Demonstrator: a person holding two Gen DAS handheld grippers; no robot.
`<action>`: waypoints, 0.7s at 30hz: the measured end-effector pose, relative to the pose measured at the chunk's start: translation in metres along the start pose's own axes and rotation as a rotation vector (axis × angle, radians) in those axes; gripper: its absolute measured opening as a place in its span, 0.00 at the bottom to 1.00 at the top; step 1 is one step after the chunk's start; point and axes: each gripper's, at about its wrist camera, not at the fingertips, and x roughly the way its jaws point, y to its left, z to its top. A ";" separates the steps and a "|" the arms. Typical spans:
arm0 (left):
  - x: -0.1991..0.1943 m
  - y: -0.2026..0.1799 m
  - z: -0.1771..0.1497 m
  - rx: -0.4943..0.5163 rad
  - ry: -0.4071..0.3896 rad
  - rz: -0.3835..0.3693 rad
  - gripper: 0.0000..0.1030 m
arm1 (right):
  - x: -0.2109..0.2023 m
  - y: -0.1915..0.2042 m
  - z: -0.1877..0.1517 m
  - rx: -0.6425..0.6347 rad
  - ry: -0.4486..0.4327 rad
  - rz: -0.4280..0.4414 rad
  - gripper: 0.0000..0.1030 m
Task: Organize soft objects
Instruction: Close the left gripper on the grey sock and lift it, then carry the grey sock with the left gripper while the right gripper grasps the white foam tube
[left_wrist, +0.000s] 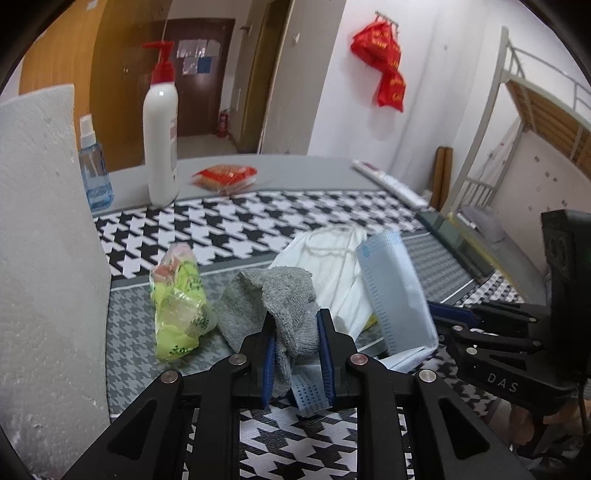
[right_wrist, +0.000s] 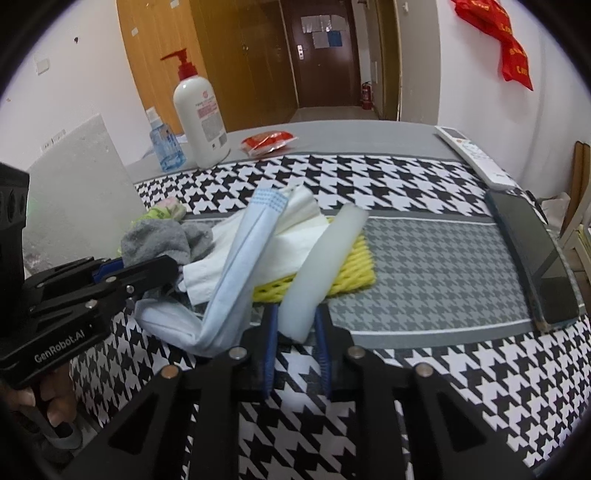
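Note:
A grey sock (left_wrist: 273, 295) lies crumpled on the houndstooth cloth (left_wrist: 229, 229), and my left gripper (left_wrist: 295, 325) is shut on its near end. A light blue face mask (left_wrist: 395, 291) leans over white tissue (left_wrist: 332, 258), with one strip of it running under the left jaws. In the right wrist view my right gripper (right_wrist: 295, 317) is shut on the near end of a white foam strip (right_wrist: 325, 258). That strip rests across a yellow foam net (right_wrist: 354, 273). The left gripper (right_wrist: 170, 269) sits to the left on the sock (right_wrist: 159, 236), beside the mask (right_wrist: 240, 258).
A green snack packet (left_wrist: 177, 306) lies left of the sock. A tall white foam block (left_wrist: 44, 240) stands at the left edge. A pump bottle (left_wrist: 160, 140), a spray bottle (left_wrist: 94, 173) and a red packet (left_wrist: 225, 177) stand at the back. A remote (right_wrist: 472, 155) and a dark phone (right_wrist: 535, 258) lie on the right.

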 end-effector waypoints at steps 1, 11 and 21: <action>-0.002 -0.001 0.000 0.001 -0.011 -0.009 0.21 | -0.003 -0.003 0.000 0.011 -0.008 0.006 0.23; -0.020 -0.003 0.007 0.010 -0.096 -0.044 0.21 | -0.037 -0.013 0.001 0.055 -0.096 -0.009 0.23; -0.047 -0.006 0.010 0.018 -0.166 -0.005 0.21 | -0.059 -0.012 0.001 0.071 -0.163 0.011 0.21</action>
